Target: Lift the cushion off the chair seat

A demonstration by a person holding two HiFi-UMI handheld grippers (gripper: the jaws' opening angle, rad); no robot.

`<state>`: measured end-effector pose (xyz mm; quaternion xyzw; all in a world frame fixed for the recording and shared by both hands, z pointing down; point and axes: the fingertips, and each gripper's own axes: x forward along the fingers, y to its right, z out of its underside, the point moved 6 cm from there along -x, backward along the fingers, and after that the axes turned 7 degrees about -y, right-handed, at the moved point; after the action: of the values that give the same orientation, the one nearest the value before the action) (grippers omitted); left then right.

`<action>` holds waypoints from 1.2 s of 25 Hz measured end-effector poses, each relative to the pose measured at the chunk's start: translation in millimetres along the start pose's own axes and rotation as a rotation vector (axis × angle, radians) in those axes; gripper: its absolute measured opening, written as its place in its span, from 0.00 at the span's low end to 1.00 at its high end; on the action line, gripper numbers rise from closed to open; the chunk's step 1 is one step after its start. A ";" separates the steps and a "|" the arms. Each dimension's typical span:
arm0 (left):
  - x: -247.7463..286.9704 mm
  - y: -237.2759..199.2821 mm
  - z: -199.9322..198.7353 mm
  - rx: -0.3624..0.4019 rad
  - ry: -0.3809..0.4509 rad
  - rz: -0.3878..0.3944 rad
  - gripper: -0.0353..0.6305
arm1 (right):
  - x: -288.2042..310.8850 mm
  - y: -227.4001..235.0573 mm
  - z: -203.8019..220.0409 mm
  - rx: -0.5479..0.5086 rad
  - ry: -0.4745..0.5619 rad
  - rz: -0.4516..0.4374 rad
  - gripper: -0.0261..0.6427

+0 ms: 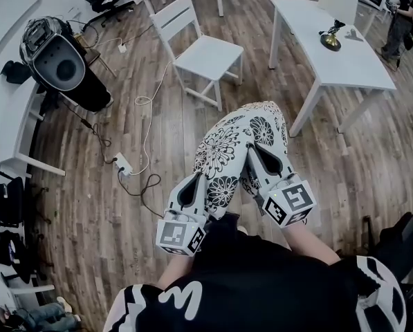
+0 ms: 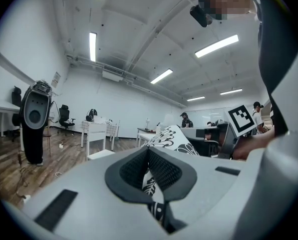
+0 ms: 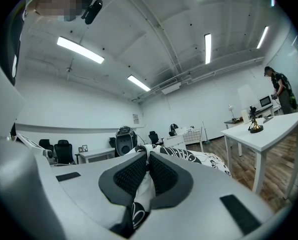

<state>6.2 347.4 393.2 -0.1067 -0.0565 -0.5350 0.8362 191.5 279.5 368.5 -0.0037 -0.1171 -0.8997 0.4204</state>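
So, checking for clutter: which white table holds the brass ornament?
The long white table right of the white wooden chair; only it carries that brass ornament.

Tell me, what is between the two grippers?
The flowered cushion: the head view shows it spanning from the left gripper to the right gripper, both shut on it.

The cushion [image 1: 237,151] pinched in both grippers is soft, matt cloth, white with a black flower print. The left gripper [image 1: 203,177] and right gripper [image 1: 250,149] have smooth matt grey plastic shells and black dimpled pads [image 2: 166,171]. Below them the floor [image 1: 344,178] is faintly glossy wood-look planking. The chair [image 1: 209,54] ahead is smooth white.
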 end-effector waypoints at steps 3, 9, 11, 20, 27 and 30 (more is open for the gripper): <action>-3.0 0.4 1.2 0.000 -0.003 0.001 0.06 | -1.1 -2.8 0.2 -0.001 0.003 -0.001 0.08; -3.9 0.3 0.1 0.006 -0.004 0.005 0.06 | -1.2 -4.0 -0.1 0.000 0.001 0.003 0.08; -4.7 0.3 0.0 0.008 -0.003 0.007 0.06 | -1.1 -4.9 -0.5 -0.002 0.002 0.004 0.08; -9.2 -1.6 4.1 -0.005 0.005 -0.012 0.06 | 0.1 -7.7 1.9 -0.029 -0.006 -0.012 0.08; -11.1 -5.7 3.7 -0.006 0.004 -0.016 0.06 | 4.2 -11.0 1.3 -0.034 -0.011 -0.016 0.08; -10.6 -4.6 7.4 -0.015 -0.002 -0.015 0.06 | 2.2 -9.7 1.8 -0.033 -0.010 -0.016 0.08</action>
<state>-2.2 356.7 398.7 -0.1133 -0.0540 -0.5414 0.8313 182.5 284.2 368.5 -0.0144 -0.1045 -0.9048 0.4126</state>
